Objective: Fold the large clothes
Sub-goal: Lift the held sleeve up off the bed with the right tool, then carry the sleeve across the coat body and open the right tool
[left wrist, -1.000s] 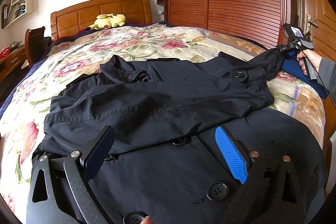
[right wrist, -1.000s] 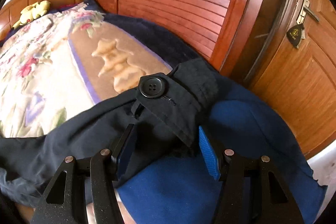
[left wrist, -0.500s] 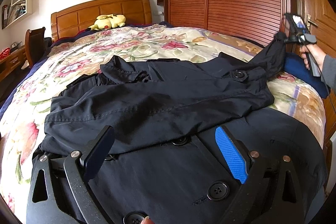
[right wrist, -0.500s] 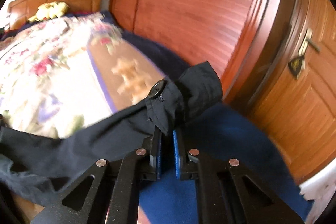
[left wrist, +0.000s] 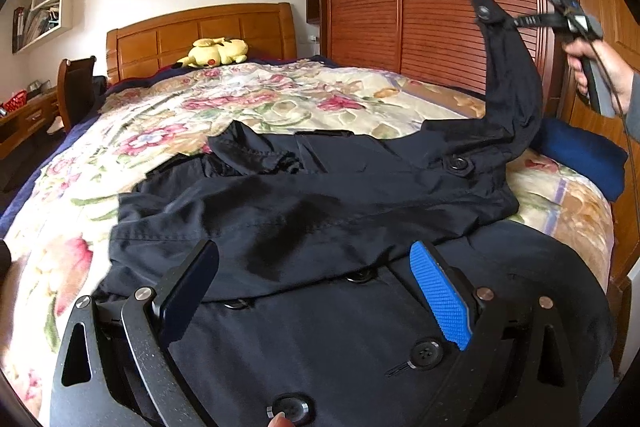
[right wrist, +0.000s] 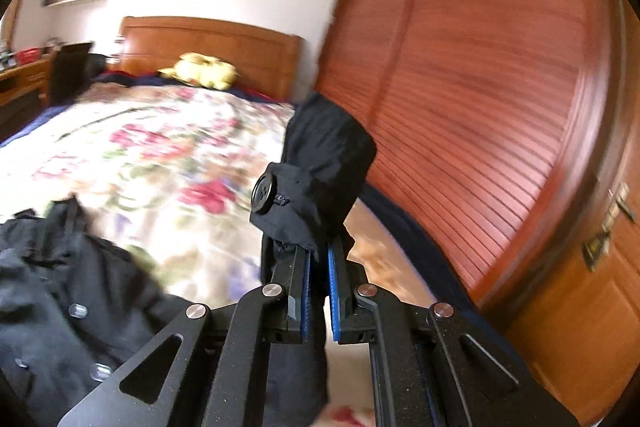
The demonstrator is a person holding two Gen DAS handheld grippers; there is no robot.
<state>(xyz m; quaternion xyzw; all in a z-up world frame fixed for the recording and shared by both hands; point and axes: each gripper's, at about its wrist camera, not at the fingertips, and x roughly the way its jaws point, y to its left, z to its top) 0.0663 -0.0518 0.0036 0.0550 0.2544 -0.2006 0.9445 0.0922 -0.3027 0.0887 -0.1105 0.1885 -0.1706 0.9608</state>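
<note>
The right gripper (right wrist: 318, 259) pinches the coat's (left wrist: 320, 203) cuff (right wrist: 316, 179), raised at two o'clock. The left gripper (left wrist: 316, 291) gapes wide, empty, over the coat.

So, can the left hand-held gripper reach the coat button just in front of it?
Probably yes: the left hand-held gripper is open above the coat, and the button lies uncovered by its blue pad.
</note>
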